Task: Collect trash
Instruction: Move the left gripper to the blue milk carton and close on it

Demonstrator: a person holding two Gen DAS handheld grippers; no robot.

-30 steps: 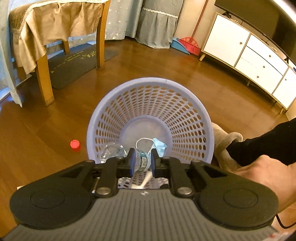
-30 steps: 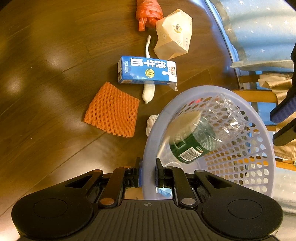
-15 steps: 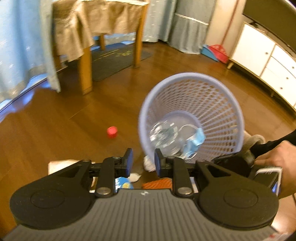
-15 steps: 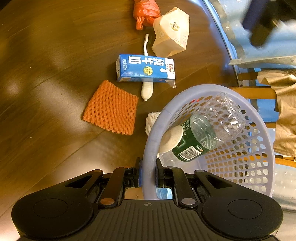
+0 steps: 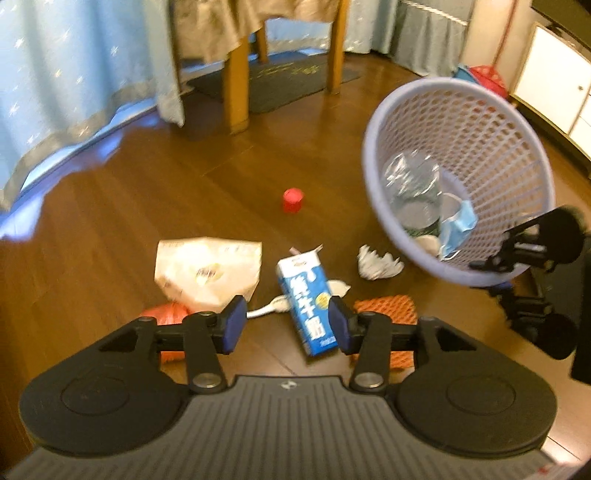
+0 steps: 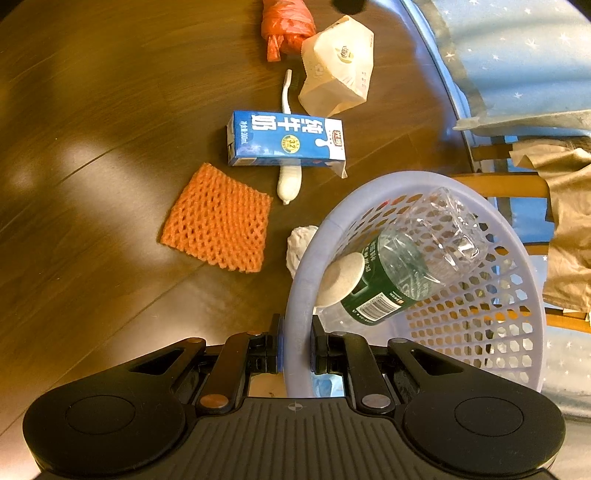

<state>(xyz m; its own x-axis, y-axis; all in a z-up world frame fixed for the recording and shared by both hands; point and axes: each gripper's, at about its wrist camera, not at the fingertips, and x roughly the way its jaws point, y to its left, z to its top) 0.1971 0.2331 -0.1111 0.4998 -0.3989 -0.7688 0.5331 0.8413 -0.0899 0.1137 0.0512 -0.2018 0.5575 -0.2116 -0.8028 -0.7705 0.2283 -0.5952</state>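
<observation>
Both wrist views angled floorward, sharing basket (image 5: 458, 155), milk carton (image 6: 286, 138)

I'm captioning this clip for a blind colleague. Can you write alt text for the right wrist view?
The right gripper is clamped on the rim of a tilted lavender basket holding a clear plastic bottle. On the wooden floor beyond lie a blue milk carton, orange foam netting, a white toothbrush and an orange bag.

Milk carton (image 5: 308, 295), orange net (image 6: 218, 230) on wooden floor (image 5: 147, 206)
</observation>
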